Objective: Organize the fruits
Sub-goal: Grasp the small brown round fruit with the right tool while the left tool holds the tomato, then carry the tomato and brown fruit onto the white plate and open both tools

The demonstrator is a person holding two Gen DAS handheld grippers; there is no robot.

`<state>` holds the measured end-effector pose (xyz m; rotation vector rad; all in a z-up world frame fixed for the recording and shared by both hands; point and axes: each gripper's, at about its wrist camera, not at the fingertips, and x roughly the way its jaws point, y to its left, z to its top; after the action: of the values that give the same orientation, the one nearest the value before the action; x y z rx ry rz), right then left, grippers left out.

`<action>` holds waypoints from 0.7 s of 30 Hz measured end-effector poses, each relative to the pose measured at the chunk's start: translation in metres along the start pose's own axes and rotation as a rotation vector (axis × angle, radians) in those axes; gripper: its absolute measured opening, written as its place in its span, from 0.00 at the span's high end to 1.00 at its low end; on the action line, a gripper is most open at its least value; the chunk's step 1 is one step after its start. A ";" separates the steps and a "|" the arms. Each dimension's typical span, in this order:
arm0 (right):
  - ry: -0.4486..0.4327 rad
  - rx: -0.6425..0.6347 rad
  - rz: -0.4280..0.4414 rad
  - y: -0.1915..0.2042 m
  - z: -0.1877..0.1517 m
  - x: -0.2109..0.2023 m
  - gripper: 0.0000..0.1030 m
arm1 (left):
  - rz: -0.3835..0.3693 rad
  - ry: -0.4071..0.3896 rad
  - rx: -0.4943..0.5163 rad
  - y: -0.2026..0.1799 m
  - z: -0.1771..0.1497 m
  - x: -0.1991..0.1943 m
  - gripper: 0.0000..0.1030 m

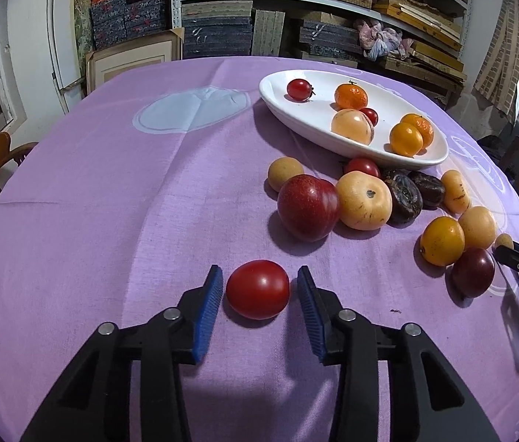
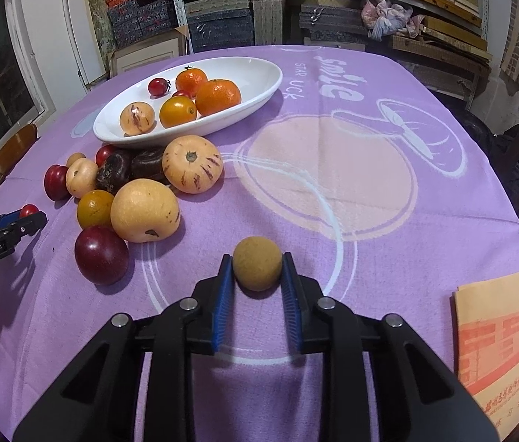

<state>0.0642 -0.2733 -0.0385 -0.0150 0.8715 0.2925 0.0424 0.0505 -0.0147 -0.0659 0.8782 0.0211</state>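
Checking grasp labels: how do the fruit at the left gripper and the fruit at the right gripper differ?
Colour: the cherry tomato is glossy red; the small brown fruit is matte tan.
Grip: the tomato lies between the left gripper's pads with gaps on both sides; the right gripper's pads press the brown fruit.
Shape: the tomato is slightly oval, the brown fruit rounder.
Both lie on the purple tablecloth, outside the white dish.

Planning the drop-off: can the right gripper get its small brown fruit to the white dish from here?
Probably yes. The right gripper is shut on the small brown fruit, and the cloth to the right of the loose fruit pile lies bare up to the white dish, whose right end is unoccupied.
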 end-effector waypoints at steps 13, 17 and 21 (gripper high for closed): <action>-0.050 0.010 0.009 0.001 0.000 -0.010 0.75 | 0.009 -0.058 0.018 -0.005 0.000 -0.013 0.70; -0.085 -0.039 0.014 0.016 0.018 -0.020 0.75 | 0.019 -0.102 0.076 -0.020 0.025 -0.019 0.70; -0.150 -0.088 0.011 0.031 0.063 -0.035 0.75 | 0.008 -0.136 0.091 -0.032 0.070 -0.013 0.70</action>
<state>0.0825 -0.2441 0.0318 -0.0692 0.7096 0.3380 0.0894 0.0230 0.0420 0.0239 0.7420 -0.0064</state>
